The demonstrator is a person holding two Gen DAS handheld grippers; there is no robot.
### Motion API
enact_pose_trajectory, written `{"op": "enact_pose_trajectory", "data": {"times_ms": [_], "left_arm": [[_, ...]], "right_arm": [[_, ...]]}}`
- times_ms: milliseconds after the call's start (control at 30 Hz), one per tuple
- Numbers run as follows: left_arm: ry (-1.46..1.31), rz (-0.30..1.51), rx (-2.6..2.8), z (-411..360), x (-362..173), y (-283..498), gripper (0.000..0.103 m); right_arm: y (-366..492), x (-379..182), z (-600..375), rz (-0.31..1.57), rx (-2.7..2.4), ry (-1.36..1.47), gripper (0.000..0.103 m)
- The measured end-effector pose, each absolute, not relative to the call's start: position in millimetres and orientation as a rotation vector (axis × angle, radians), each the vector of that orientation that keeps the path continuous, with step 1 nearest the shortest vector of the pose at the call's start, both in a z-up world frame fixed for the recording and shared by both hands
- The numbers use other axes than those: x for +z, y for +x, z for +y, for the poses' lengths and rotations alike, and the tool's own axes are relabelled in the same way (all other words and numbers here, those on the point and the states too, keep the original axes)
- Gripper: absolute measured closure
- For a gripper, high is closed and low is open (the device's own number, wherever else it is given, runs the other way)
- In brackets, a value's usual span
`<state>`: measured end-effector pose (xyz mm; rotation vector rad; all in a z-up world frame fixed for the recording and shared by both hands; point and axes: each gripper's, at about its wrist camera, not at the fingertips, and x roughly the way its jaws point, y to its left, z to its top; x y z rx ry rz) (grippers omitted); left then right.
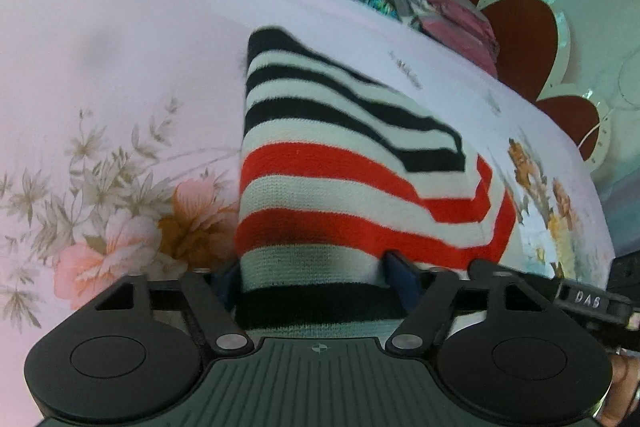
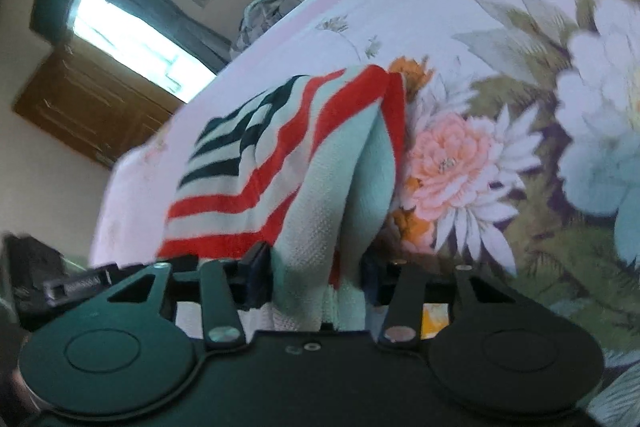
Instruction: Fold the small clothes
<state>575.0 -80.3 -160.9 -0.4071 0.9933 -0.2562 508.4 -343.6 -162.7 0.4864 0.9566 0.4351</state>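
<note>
Striped garment [image 1: 352,163] folded on the floral bedsheet [image 1: 120,67], held at 2 points. Left gripper [image 1: 316,275] pinches the black-and-white hem; right gripper [image 2: 316,267] pinches a bunched white fold. Clothes pile [image 1: 440,3] lies beyond the sheet's far edge.

A pink floral bedsheet [image 1: 120,75] covers the bed, with a red scalloped headboard [image 1: 520,39] against the pale wall. Bright windows [image 2: 132,39] with grey frames glow above a brown wooden cabinet [image 2: 88,107].
</note>
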Motion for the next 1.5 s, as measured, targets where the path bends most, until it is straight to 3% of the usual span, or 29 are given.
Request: {"op": "enact_pose_trajectory", "data": {"times_ms": [167, 767, 1067, 1500], "left_arm": [[-0.356, 0.928, -0.246, -87, -151, 562, 0.049], [-0.256, 0.839, -0.319, -75, -118, 543, 0.053], [-0.305, 0.803, -0.31, 33, -113, 516, 0.053], [-0.328, 0.861, -0.226, 194, -138, 490, 0.052]], "right_arm": [[500, -145, -324, 0.928, 0.414, 0.342, 0.069], [480, -105, -285, 0.849, 0.378, 0.199, 0.072], [461, -89, -183, 0.82, 0.403, 0.113, 0.072], [463, -120, -40, 0.875, 0.504, 0.118, 0.072]]}}
